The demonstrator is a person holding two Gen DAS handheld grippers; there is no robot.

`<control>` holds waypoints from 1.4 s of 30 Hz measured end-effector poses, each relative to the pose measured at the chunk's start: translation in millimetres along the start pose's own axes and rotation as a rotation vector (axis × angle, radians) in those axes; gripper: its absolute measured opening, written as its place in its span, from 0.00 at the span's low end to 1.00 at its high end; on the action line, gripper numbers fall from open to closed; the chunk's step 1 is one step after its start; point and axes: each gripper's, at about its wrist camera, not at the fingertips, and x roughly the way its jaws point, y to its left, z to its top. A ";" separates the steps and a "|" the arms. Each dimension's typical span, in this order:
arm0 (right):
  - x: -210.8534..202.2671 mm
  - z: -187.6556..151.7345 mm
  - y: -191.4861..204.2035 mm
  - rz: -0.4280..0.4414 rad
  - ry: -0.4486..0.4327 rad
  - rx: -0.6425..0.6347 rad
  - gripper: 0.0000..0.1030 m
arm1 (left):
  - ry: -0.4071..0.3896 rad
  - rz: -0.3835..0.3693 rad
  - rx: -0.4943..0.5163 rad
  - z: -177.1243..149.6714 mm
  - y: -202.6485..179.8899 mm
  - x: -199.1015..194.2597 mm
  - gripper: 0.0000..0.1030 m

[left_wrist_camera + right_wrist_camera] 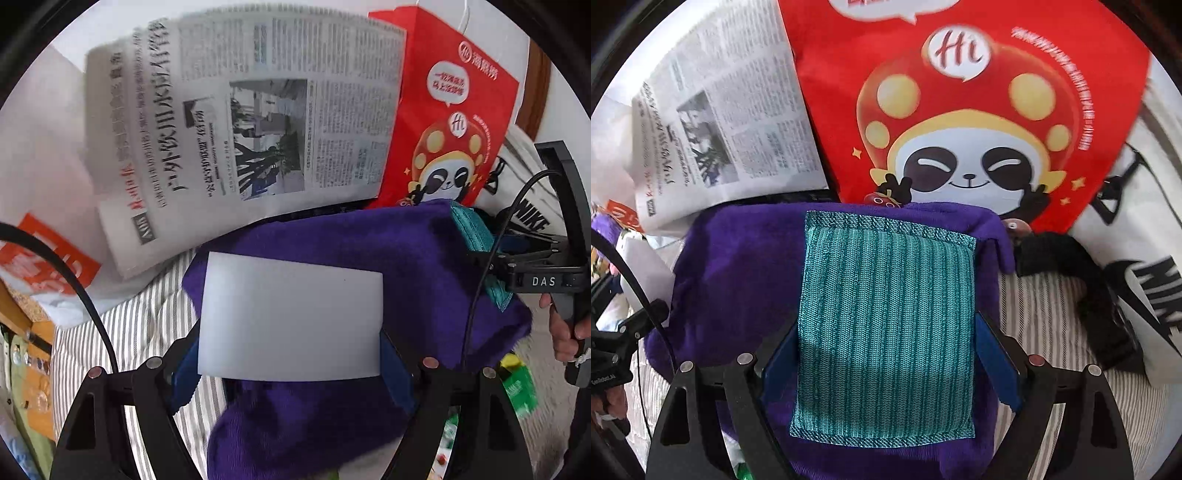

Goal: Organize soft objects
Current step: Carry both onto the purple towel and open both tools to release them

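Striped sheet (1045, 306) under newspaper (236, 122), red bag (960, 110).

Left claw (290, 373), jaws wide, clamped on pale grey block (290, 321); purple cloth (413, 251) draped beneath. Teal knitted pad (471, 225) at cloth's right edge. Newspaper (236, 125) beyond, red panda-print bag (450, 122) beside it. Striped bedsheet (155, 317) lower left. Right claw (546, 258) at right edge, hand (565, 325) on grip
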 end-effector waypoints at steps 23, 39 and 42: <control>73.8 26.3 9.1 -0.076 0.136 -0.093 0.85 | 0.154 0.049 0.053 27.0 -4.6 93.7 0.79; 71.2 13.1 -11.2 -0.055 0.131 -0.088 0.88 | 0.219 0.075 0.114 28.6 -28.5 121.5 0.81; 64.9 8.8 -12.4 -0.064 0.126 -0.097 0.88 | 0.232 0.077 0.127 28.9 -32.7 122.7 0.84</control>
